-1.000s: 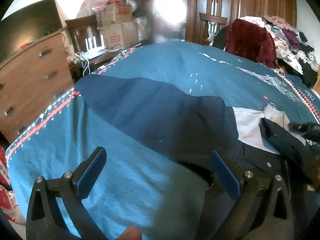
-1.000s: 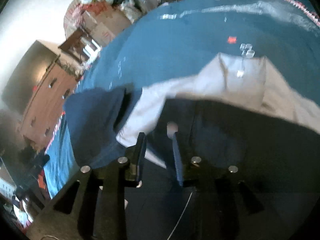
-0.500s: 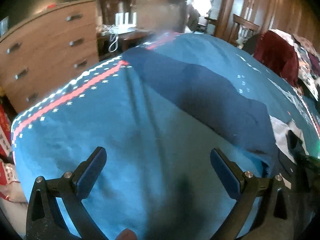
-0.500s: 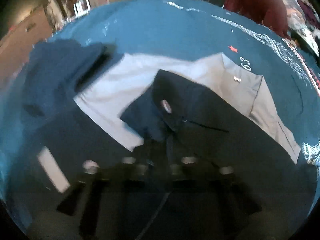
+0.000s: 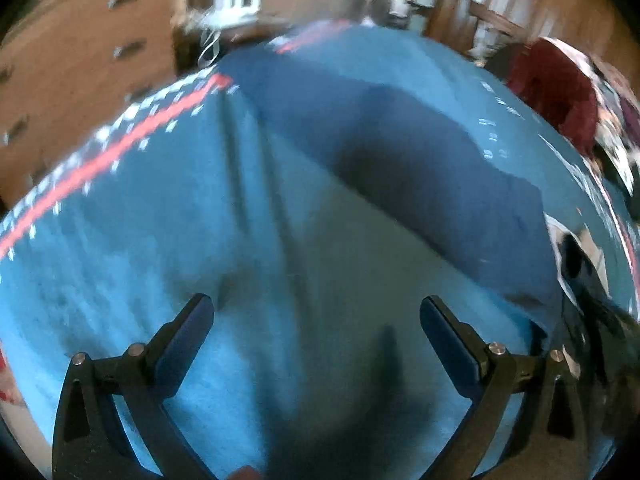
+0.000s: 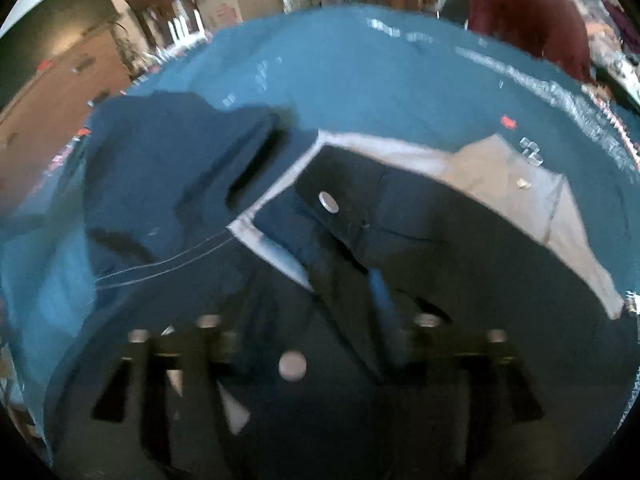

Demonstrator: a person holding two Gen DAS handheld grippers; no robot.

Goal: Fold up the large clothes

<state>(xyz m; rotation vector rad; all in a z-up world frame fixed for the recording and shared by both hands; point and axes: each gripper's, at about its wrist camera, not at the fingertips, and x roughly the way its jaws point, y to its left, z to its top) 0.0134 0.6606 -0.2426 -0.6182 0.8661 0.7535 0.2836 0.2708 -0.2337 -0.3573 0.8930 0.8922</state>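
My left gripper hangs with its jaws spread wide over bare teal bedspread, holding nothing. My right gripper is blurred, jaws apart over the dark jacket, nothing pinched. The jacket lies opened near the bed's middle, pale lining showing, its navy sleeve stretched toward the dresser-side edge

Jacket lies on bedspread, dresser behind left
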